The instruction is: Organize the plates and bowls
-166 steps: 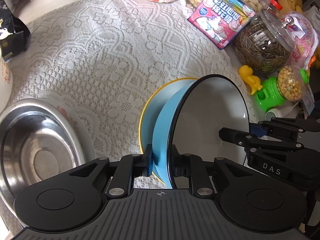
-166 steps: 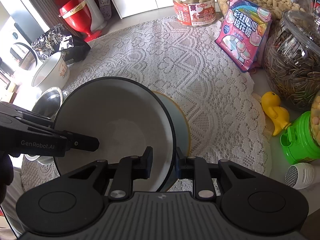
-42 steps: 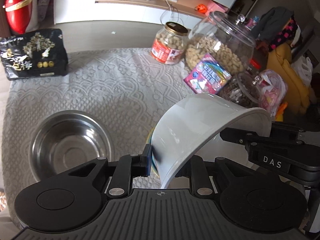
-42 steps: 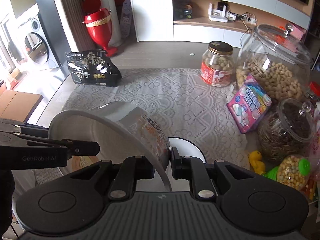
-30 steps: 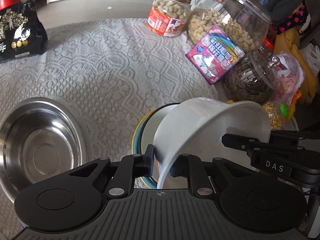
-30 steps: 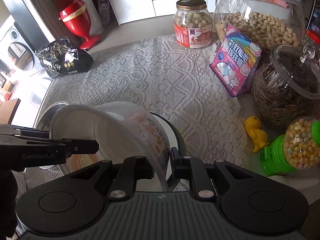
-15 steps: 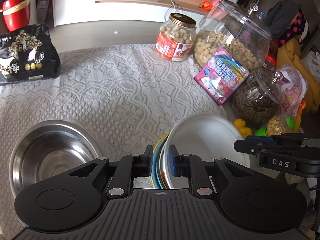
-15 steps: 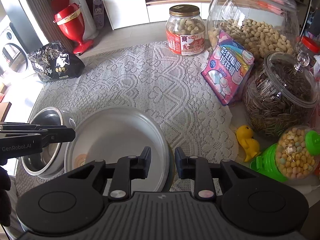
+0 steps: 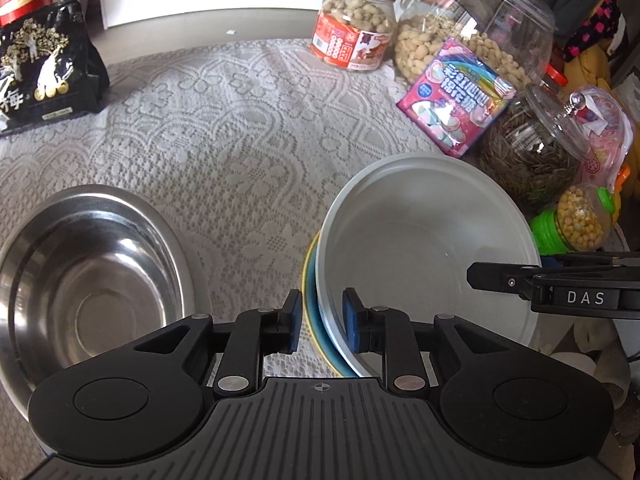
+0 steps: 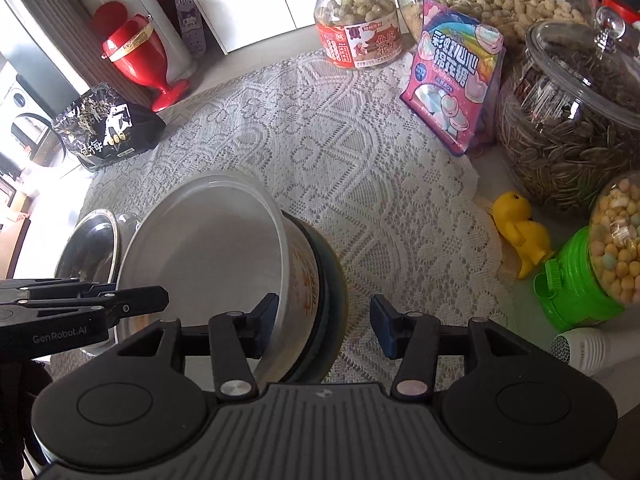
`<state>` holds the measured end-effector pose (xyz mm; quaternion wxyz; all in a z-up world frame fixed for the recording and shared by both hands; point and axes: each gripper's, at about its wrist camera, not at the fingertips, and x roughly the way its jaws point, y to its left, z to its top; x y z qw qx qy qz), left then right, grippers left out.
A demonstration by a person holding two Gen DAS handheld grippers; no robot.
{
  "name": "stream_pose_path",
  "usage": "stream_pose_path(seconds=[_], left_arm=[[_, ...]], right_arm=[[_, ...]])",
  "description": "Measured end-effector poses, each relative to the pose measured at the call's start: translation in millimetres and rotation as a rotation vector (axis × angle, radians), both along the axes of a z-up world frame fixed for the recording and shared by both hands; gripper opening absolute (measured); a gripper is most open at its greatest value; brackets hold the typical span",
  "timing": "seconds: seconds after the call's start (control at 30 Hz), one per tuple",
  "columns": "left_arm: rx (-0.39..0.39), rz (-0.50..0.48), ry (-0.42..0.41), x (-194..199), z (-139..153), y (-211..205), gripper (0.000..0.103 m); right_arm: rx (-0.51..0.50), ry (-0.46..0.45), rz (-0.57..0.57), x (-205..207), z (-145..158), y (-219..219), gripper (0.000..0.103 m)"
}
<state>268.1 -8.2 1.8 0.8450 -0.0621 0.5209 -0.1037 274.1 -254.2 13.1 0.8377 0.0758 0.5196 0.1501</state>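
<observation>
A white bowl (image 9: 424,256) sits nested on a stack of a blue dish and a yellow-rimmed plate (image 9: 310,280) on the lace cloth. It also shows in the right wrist view (image 10: 208,256). My left gripper (image 9: 319,320) is open, its fingers astride the stack's near rim without pinching it. My right gripper (image 10: 323,326) is open wide, its fingers astride the bowl's right wall. A steel bowl (image 9: 80,280) sits to the left of the stack; in the right wrist view only its edge (image 10: 86,248) shows.
Along the right and back stand a peanut jar (image 9: 354,28), a big nut jar (image 9: 476,20), a pink sweets bag (image 9: 456,100), a seed jar (image 10: 572,112), a yellow duck (image 10: 520,232) and a green candy jar (image 10: 592,268). A black snack bag (image 9: 40,68) lies at back left.
Both grippers carried the white bowl in tilted, set it into the stack, then opened. The right fingers have spread wide; the left ones have parted slightly.
</observation>
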Motion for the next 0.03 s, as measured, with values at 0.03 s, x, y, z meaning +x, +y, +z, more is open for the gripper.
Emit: stream_pose_path(seconds=[0.03], left_arm=[[-0.002,0.001,0.004,0.3,-2.2,-0.3,0.027]], right_arm=[[0.009,0.005,0.000,0.2,-2.1,-0.1,0.049]])
